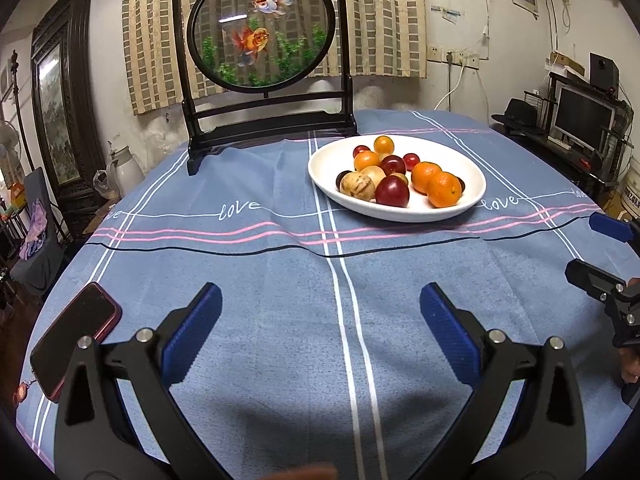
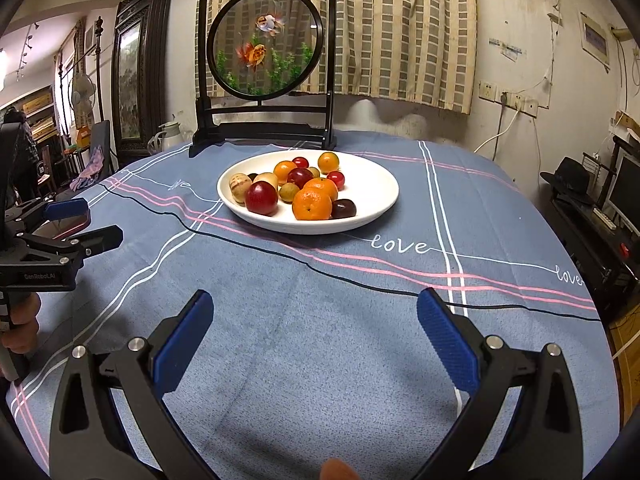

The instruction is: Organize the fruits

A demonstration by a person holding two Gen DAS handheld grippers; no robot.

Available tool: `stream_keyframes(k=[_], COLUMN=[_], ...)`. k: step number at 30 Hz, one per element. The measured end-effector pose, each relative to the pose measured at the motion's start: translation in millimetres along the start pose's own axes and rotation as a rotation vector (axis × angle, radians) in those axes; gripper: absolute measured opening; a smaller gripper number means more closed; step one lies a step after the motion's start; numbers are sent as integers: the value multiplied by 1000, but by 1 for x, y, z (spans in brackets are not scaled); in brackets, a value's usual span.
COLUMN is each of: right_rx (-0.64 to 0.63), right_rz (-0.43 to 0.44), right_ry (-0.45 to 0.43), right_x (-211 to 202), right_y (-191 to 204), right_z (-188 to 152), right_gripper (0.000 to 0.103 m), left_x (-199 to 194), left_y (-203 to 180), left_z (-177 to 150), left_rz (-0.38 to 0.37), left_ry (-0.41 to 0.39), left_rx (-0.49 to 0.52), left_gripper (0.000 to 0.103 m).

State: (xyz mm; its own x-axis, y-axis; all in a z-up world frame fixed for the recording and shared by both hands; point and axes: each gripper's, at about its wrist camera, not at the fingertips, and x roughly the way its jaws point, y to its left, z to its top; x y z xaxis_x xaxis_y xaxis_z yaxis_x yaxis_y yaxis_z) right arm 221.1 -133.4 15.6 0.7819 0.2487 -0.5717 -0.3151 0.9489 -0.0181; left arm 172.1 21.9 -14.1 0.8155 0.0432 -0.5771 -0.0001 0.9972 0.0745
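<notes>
the left gripper (image 1: 320, 312) and the right gripper (image 2: 314, 312) both hover above the blue tabletop (image 1: 260, 280), jaws spread wide, holding nothing. the fruits (image 1: 400, 178) lie heaped together in a white oval plate (image 1: 332, 160) past both grippers, well apart from them. a goldfish screen (image 1: 262, 28) stands behind the plate. a phone (image 1: 76, 336) lies just left of the left gripper.
</notes>
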Motion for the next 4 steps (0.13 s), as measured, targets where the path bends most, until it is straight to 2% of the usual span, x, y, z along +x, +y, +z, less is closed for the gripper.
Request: stream_keyframes(k=[4], right_rx=[0], right_rz=[-1], right_ry=[1], right_x=[0], right_y=[0], right_z=[0], right_gripper=[102], left_x=[-1], left_y=[-2], left_z=[0], left_rz=[6], left_ry=[-6], left_rx=[12], left_gripper=[101])
